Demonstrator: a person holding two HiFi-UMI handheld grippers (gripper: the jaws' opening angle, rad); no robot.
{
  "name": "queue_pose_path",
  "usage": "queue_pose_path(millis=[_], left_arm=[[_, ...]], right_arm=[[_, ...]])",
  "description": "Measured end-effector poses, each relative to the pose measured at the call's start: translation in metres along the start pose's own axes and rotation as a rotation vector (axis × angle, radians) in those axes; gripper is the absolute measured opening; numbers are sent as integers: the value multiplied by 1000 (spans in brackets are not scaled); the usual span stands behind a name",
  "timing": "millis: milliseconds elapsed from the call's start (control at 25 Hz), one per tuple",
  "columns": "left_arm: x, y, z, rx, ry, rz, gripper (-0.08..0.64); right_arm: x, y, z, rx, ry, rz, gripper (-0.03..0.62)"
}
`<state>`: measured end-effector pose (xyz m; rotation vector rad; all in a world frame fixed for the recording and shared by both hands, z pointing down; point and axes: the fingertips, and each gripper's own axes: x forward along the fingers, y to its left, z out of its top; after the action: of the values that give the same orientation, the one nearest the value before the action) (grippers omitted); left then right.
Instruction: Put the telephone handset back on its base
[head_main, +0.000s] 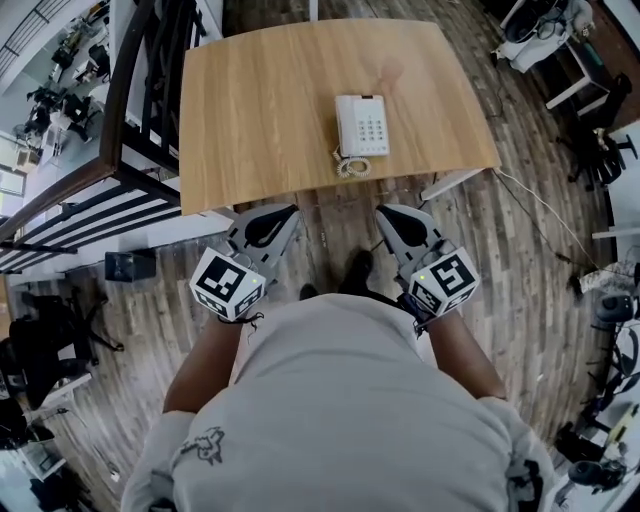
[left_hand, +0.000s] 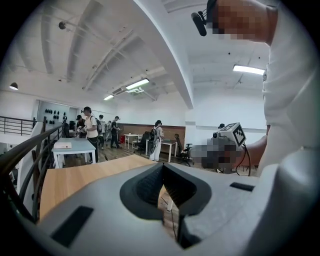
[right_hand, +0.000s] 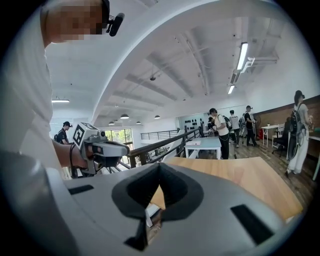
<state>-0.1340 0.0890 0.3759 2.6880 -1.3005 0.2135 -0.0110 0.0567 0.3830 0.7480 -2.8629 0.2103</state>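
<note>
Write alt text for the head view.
A white telephone with a coiled cord sits near the closest edge of a wooden table. A person holds the left gripper and right gripper, both shut and empty, short of the table.

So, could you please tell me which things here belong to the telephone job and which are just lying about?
Job: telephone, coiled cord, wooden table, left gripper and right gripper, both shut and empty.
Lying about: black railing, black box on the floor, floor cable, people behind.
</note>
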Motion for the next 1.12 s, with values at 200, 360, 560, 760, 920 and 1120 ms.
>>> queue_pose_path(millis=[200,360,560,760,920,1120], left_arm=[[-29,-4,-10,-6,1,-33,6],[-42,-11,-12,-2,-3,-50,6],[-55,-18,-20,-12,7,-66,6],[-60,-24,-19,-17,-3,-61,6],[-64,-27,-17,-12,-19,-62,6],[-63,-35,-18,-15,-25,-64,6]], right_arm=[[-2,34,-8,5,0,-25,5],[-10,50,-7,-6,-18,-31,5],[-18,67,-5,-18,-34,-43,5],[-25,79,0,-43,-47,-35,5],[-30,86,1,-64,-52,-27,5],[-39,90,1,-62,-59,-31,5]])
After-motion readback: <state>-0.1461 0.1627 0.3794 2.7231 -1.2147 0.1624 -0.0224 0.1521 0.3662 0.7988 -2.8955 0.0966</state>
